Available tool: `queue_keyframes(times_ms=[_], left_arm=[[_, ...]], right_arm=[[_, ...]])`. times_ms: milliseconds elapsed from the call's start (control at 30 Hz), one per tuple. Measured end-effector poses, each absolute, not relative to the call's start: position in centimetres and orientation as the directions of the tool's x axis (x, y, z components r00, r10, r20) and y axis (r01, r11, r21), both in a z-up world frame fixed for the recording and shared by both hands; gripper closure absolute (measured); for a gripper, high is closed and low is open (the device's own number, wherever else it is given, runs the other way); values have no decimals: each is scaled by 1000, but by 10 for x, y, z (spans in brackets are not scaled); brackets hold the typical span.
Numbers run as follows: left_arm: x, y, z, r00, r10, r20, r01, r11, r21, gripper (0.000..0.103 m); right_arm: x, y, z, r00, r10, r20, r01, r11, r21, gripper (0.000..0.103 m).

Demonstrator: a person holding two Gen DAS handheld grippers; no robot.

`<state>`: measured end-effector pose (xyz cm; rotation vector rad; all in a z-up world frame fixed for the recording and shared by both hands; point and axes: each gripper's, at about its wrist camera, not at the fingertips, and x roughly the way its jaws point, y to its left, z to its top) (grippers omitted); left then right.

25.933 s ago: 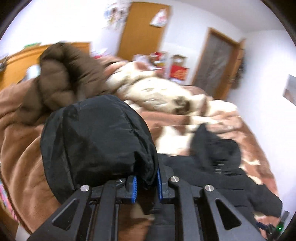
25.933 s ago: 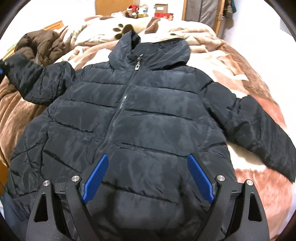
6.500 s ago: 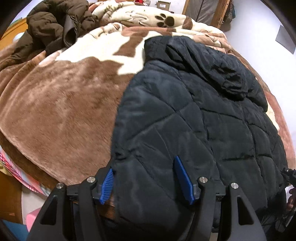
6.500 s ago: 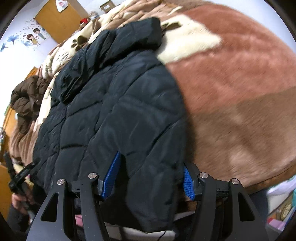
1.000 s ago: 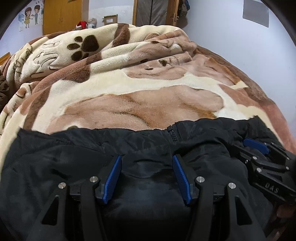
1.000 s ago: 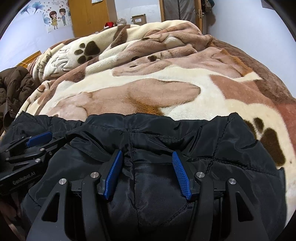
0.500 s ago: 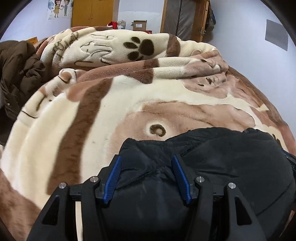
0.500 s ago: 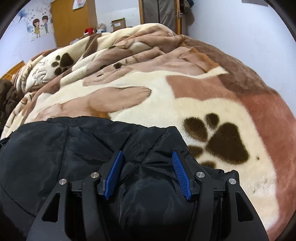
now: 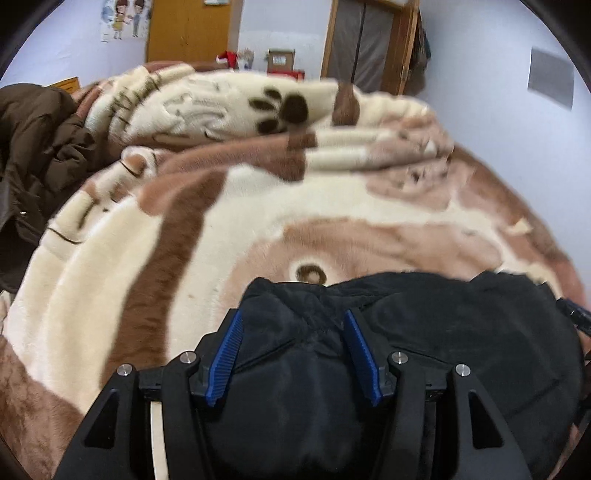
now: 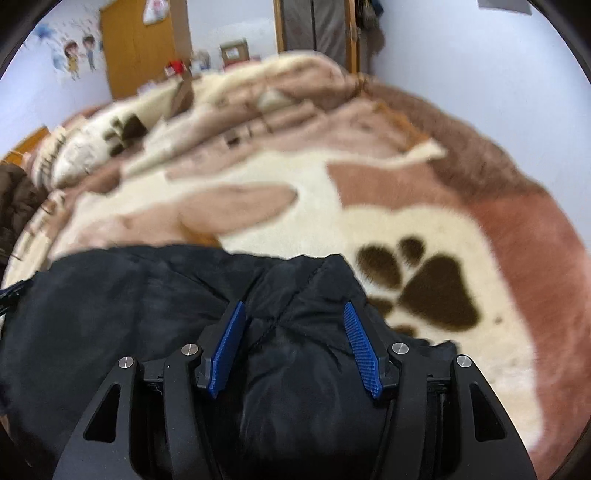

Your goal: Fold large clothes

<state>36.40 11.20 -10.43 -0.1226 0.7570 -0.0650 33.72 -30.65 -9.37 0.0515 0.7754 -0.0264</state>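
The black puffer jacket [image 9: 461, 332] lies folded into a thick bundle on the paw-print blanket [image 9: 258, 206]. My left gripper [image 9: 293, 332] straddles the bundle's left end, its blue pads pressed against the bunched fabric between them. My right gripper [image 10: 293, 325] straddles the bundle's right end [image 10: 303, 295] in the same way, with fabric filling the gap between its pads. The rest of the jacket [image 10: 110, 295] stretches left in the right wrist view.
A brown puffer jacket [image 9: 40, 147] is heaped at the bed's left side. Bunched blanket folds [image 9: 332, 122] rise at the far end. Wooden doors [image 9: 188, 29] and boxes [image 9: 280, 61] stand against the back wall. A white wall [image 10: 480, 74] runs along the right.
Both grippers have stayed on the ends of the folded jacket. The bundle has shifted a little further onto the blanket and both views are blurred with motion.
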Motion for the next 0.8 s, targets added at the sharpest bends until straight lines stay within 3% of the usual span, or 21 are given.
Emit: queue_keyframes(times_ms=[200, 467, 567, 800], left_arm=[[370, 124, -135, 694, -98, -713, -36, 985, -170, 41], [380, 111, -142, 685, -47, -727, -47, 993, -109, 41], [372, 114, -122, 678, -36, -734, -52, 994, -96, 43], [306, 96, -71, 753, -125, -647, 60, 991, -122, 44]], right_arm=[[337, -322, -125, 689, -26, -725, 75, 997, 36, 47], [349, -321, -141, 672, -47, -739, 89, 996, 18, 47], [348, -318, -125, 645, -62, -761, 90, 996, -5, 47], [280, -305, -69, 723, 26, -690, 21, 998, 60, 47]])
